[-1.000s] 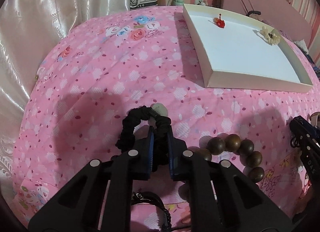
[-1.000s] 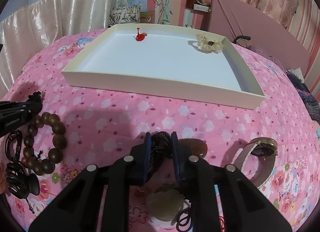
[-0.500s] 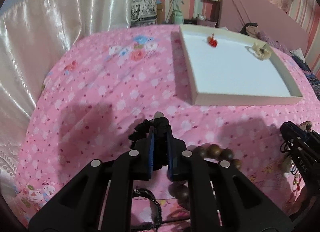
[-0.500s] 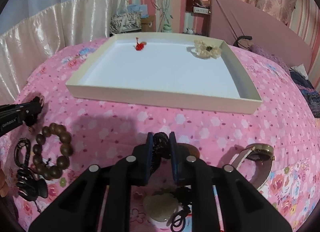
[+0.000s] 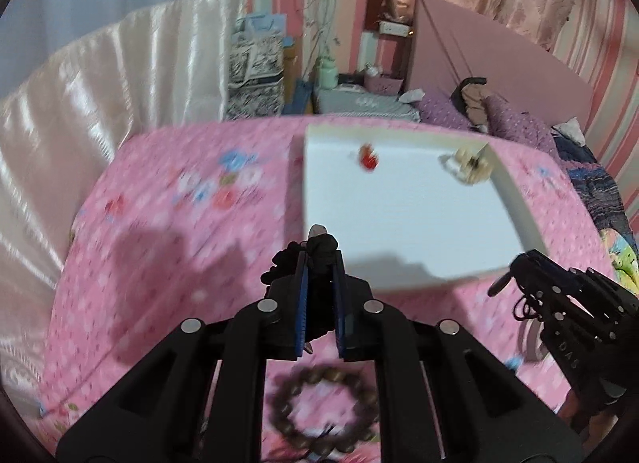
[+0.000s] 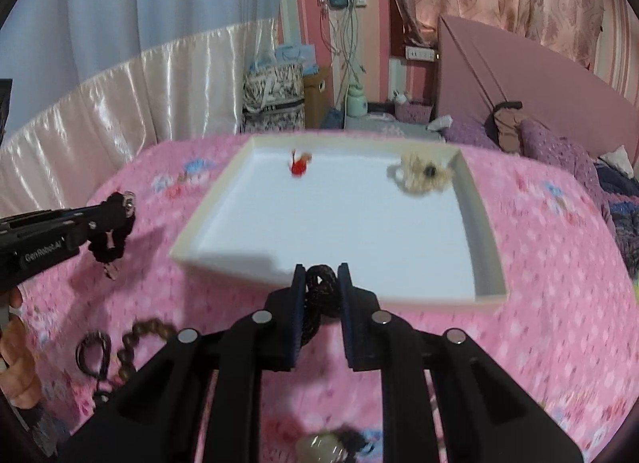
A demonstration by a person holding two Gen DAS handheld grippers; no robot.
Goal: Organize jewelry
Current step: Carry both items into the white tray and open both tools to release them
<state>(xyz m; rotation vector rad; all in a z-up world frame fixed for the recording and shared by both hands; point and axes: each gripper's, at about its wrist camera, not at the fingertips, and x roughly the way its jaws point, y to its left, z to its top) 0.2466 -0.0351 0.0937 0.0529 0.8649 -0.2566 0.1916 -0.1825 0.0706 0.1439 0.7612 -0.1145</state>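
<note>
A white tray [image 5: 403, 283] [image 6: 331, 279] lies on the pink bedspread. It holds a red trinket [image 5: 368, 159] [image 6: 298, 166] and a cream flower piece [image 5: 467, 167] [image 6: 421, 175] at its far side. My left gripper [image 5: 319, 259] is shut on a black scrunchie [image 5: 285, 263] with a pale stone, lifted near the tray's near left corner. The scrunchie also shows in the right wrist view [image 6: 112, 231]. My right gripper [image 6: 321, 277] is shut on a black cord necklace [image 6: 319, 287], raised at the tray's near edge.
A brown bead bracelet [image 5: 323, 415] [image 6: 139, 347] lies on the bedspread below the grippers. A black cord loop [image 6: 94, 355] lies to its left. A pale stone pendant [image 6: 323, 447] hangs below my right gripper. Bags and a headboard stand beyond the bed.
Both grippers have lifted their pieces off the bedspread and moved up towards the tray's near edge. The bead bracelet stays behind on the bed.
</note>
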